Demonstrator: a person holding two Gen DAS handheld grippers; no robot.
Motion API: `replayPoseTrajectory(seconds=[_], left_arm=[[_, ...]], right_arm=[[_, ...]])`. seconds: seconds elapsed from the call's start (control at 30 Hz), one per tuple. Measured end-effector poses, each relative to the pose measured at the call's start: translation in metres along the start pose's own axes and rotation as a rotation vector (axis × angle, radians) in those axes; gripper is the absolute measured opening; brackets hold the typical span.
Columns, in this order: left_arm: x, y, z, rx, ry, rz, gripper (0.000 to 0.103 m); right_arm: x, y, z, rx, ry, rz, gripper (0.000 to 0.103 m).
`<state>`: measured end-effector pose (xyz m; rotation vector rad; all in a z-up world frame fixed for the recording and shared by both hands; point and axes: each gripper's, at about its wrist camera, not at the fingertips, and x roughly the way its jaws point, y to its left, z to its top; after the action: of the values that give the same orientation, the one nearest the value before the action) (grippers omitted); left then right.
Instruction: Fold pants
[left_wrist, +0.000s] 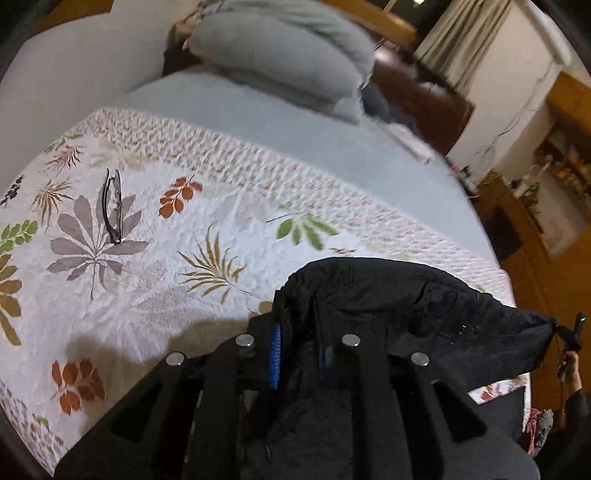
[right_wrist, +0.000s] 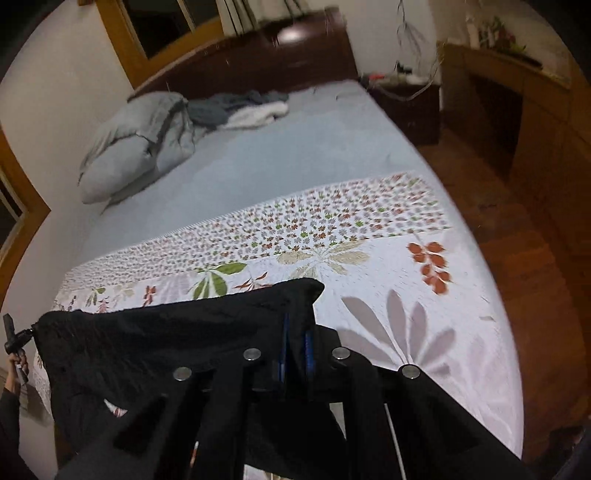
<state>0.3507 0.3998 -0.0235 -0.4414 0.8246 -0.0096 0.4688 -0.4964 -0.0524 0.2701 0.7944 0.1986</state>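
Black pants (left_wrist: 406, 302) hang stretched between my two grippers, above the near edge of a bed with a floral quilt (left_wrist: 147, 258). My left gripper (left_wrist: 299, 354) is shut on one end of the pants' top edge; cloth drapes over its blue-padded fingers (left_wrist: 274, 354). My right gripper (right_wrist: 295, 354) is shut on the other end of the pants (right_wrist: 166, 332). Each view shows the other gripper at the far corner, the right one (left_wrist: 565, 334) and the left one (right_wrist: 18, 338).
Folded glasses (left_wrist: 112, 206) lie on the quilt to the left. Grey pillows (left_wrist: 288, 62) and bedding (right_wrist: 240, 107) sit at the head of the bed, on a blue sheet (right_wrist: 277, 155). A nightstand (right_wrist: 410, 107) and wooden floor (right_wrist: 517, 240) are right of the bed.
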Motion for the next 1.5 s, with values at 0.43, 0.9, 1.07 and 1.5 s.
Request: replayPoseTrajectory(seconds=[0.43,0.9,1.07,1.5], left_arm=[[-0.099,0.040,-0.138,-0.056,-0.072,-0.080,0.013],[-0.088,0.085,-0.255,-0.116,0.065,0.040,0.028],[-0.118,0.094,-0.272,-0.154,0.001,0.132,0.061],[-0.119,0.032,-0.294,-0.262,-0.030,-0.059,0.092]], right_arm=[[-0.123,-0.013,-0.192,0.077,-0.207,-0.025,0.007],[-0.136,-0.026,-0.350,0.318,-0.164,-0.066,0.043],[-0.145,-0.038,-0.375,0.535,-0.184,0.113,0.055],[-0.084,-0.033,-0.371,0.757,-0.153,0.243,0.058]])
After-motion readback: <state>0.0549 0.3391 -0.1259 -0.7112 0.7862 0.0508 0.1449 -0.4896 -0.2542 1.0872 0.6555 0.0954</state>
